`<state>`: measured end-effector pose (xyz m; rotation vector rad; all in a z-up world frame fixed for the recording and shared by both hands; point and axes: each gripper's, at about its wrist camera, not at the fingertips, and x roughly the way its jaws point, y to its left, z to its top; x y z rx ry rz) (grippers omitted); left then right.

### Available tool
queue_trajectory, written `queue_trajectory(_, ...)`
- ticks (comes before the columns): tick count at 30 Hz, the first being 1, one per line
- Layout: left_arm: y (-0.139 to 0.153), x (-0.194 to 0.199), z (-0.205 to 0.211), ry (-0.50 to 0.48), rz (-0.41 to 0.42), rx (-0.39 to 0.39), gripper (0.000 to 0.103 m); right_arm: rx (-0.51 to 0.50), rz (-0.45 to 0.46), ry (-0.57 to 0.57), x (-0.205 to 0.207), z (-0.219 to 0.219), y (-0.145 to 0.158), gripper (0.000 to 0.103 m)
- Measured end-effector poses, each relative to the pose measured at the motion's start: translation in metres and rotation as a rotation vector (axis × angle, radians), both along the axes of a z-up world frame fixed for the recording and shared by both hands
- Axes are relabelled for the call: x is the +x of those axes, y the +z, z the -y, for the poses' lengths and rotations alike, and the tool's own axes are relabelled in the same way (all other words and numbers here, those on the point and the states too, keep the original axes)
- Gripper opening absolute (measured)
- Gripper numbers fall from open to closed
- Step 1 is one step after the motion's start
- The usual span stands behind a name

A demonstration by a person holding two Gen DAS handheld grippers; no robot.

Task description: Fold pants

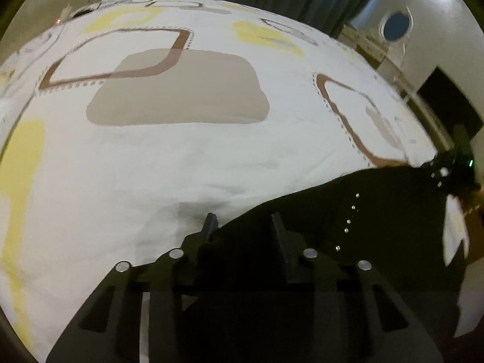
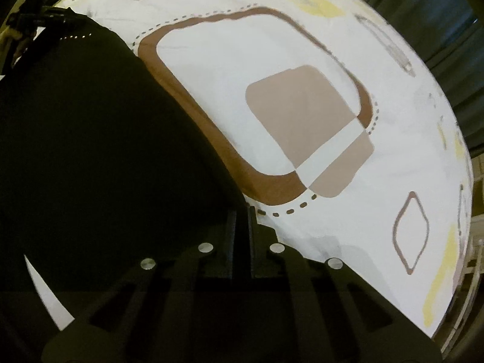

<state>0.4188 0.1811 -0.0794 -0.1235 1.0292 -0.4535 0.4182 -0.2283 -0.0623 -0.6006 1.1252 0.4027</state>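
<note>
Black gripper hardware fills the bottom of both wrist views. Low in the left wrist view, the left gripper [image 1: 243,224] has its two fingers parted around a bunched edge of the black pants [image 1: 348,220], cloth between them; whether the pads actually press on it I cannot tell, black on black. From there the pants stretch toward the right edge of the frame, a row of small pale studs [image 1: 348,220] running across them, to where the right gripper [image 1: 447,169] shows with a green light.

At bottom centre of the right wrist view, the right gripper [image 2: 241,220] has its fingers clenched together on the hem of the pants [image 2: 90,139] (no gap shows). Dark cloth covers the left half of that frame. Beneath lies a white sheet [image 1: 151,166] printed with brown, beige and yellow shapes, spread across the rest of both views.
</note>
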Motion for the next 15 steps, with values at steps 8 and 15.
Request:
queue_trajectory(8, 0.004, -0.004, 0.013, -0.026, 0.014, 0.035, 0.017, 0.014, 0.113, -0.033, -0.026, 0.002, 0.015, 0.006)
queue_trajectory(15, 0.013, -0.01, 0.013, -0.025, 0.04, 0.002, 0.014, 0.032, 0.186, -0.058, -0.054, 0.004, 0.03, 0.006)
